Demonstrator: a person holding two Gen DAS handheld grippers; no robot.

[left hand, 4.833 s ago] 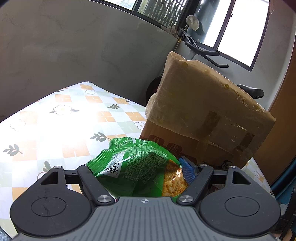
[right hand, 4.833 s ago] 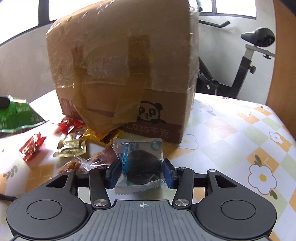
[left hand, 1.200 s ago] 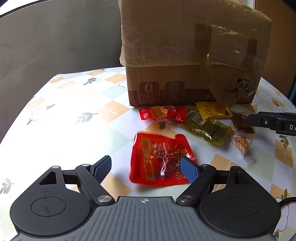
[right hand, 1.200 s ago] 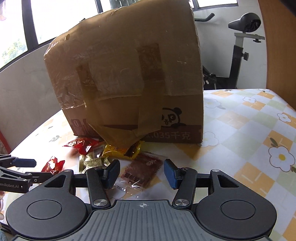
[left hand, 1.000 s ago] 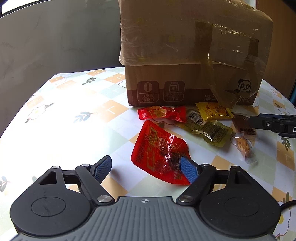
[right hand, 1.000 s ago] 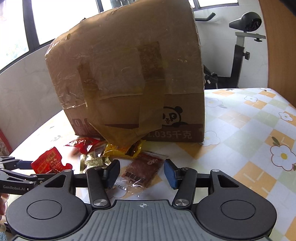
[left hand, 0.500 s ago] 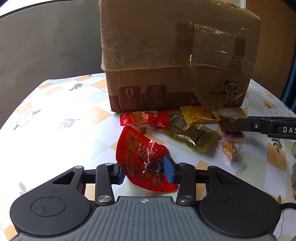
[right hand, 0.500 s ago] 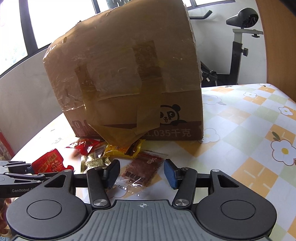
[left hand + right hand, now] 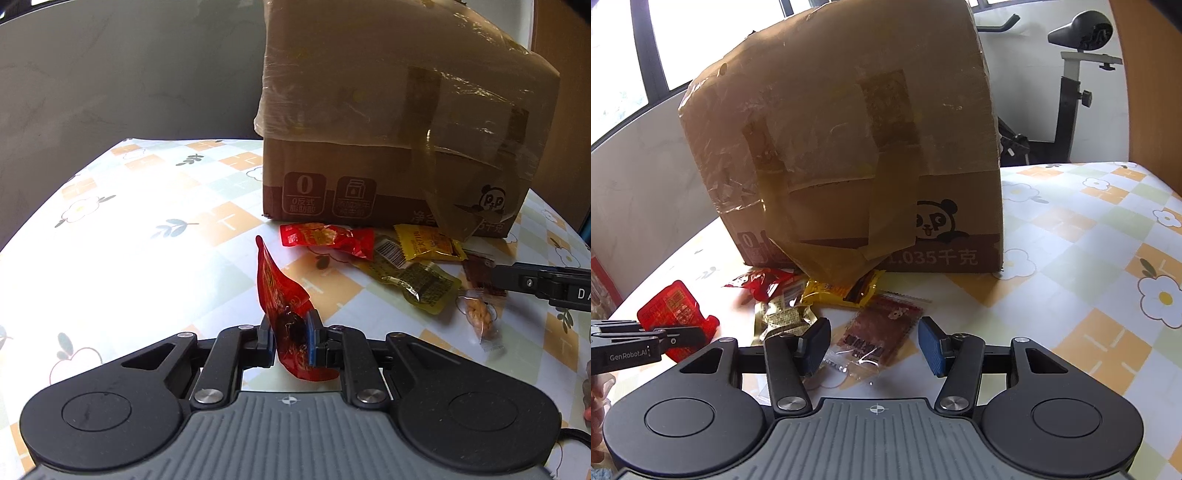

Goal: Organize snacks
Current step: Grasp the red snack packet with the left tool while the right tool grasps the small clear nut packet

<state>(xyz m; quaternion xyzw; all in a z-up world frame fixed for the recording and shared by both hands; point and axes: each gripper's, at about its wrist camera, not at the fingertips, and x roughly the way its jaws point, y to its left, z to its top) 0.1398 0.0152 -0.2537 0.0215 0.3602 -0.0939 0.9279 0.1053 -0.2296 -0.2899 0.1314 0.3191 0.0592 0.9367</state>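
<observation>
Left gripper (image 9: 290,341) clamped on a red snack pouch (image 9: 284,306), right gripper (image 9: 873,345) spread above a brown packet (image 9: 877,332); the pouch wants a steady lift.

I'm seeing both rigs built alike: grey ribbed housing with a small crosshair mark at its front edge, flanked by two black rounded plates, each with a recessed disc. Black linkage bars are running forward from the housing, pinned with silver screws. Left gripper (image 9: 291,341): black fingers, blue pads (image 9: 311,341). Right gripper (image 9: 873,345): same black fingers, blue textured pads (image 9: 932,347). From the right wrist view, I'm reading white "GenRobot.AI" lettering on the left gripper's black side (image 9: 628,356). A thin black cable is showing beside the left housing's right plate.
</observation>
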